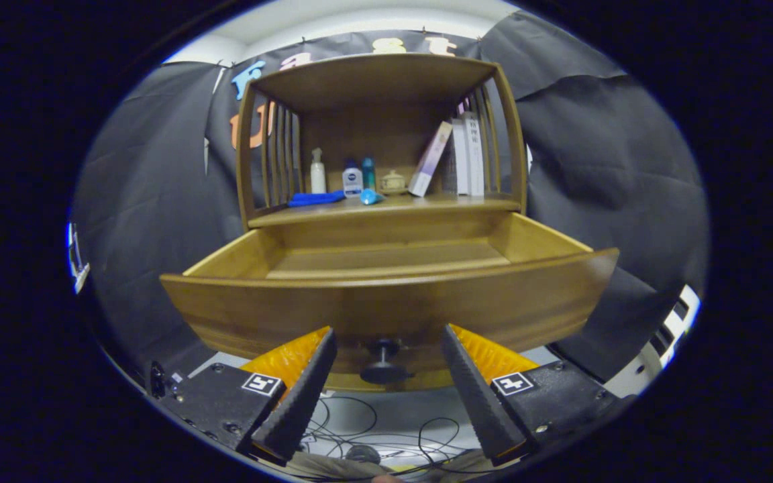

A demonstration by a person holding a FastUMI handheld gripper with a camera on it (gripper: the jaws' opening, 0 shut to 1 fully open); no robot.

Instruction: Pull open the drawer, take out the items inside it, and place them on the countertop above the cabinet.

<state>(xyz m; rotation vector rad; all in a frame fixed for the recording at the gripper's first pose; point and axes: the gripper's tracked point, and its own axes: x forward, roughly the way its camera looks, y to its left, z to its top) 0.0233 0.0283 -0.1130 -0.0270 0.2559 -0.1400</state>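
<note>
Dim booth lit from above, strong fisheye bending at the edges, centre sharp, no glare.

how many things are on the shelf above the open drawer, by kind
Bottles and containers standing: 3 (white bottle, white-capped bottle, teal bottle)
Small jar: 1
Blue cloth: 1
Blue item lying down: 1
Books: about 4, the leaning one included
Total: about 10

We see the countertop [386, 209] above the open drawer [386, 268]. On it, taking the white pump bottle [318, 172] as landmark: blue cloth [316, 198] just in front, white jar [352, 180] and teal bottle [368, 173] beside it, blue item [370, 196] lying further along, small pot [393, 182], then leaning books [457, 157].

Gripper [386, 349] fingers apart, straddling the drawer knob [382, 361] without touching it.
</note>
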